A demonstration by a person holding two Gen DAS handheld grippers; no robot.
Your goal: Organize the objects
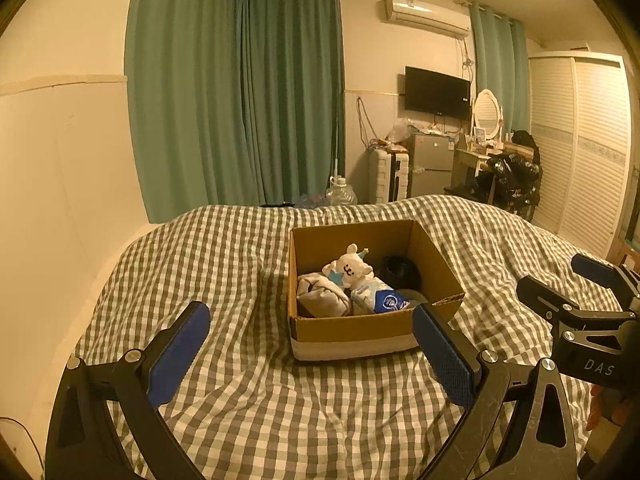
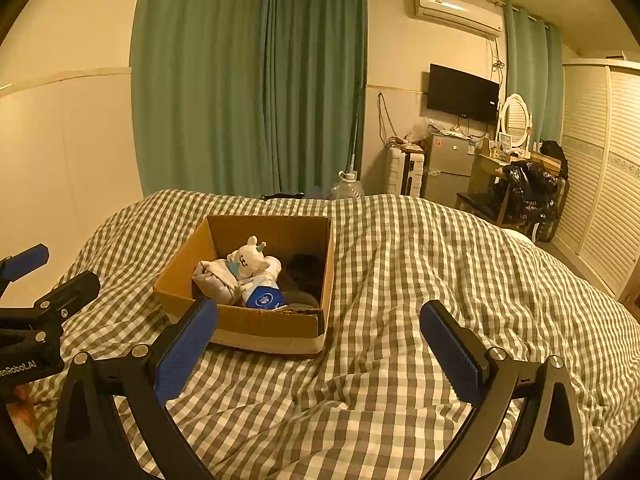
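Cardboard box (image 1: pixel 352 330) on checked quilt (image 1: pixel 240 400) – holds plush bear (image 1: pixel 352 266), blue-white pack (image 1: pixel 380 298), rolled cloth (image 1: pixel 322 296). Left gripper (image 1: pixel 312 344) & right gripper (image 2: pixel 320 344) near it – fingers spread, empty.

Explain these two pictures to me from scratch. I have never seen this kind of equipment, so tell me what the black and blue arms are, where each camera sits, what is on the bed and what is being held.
No robot here: a person holds a two-finger gripper in each hand, with a camera on each looking along its fingers. One picture is from the left gripper, the other from the right gripper. Both are open and hold nothing. On the checked bedcover stands an open cardboard box. Inside lie a white plush toy, a folded pale cloth, a blue and white packet and some dark things too dim to identify.
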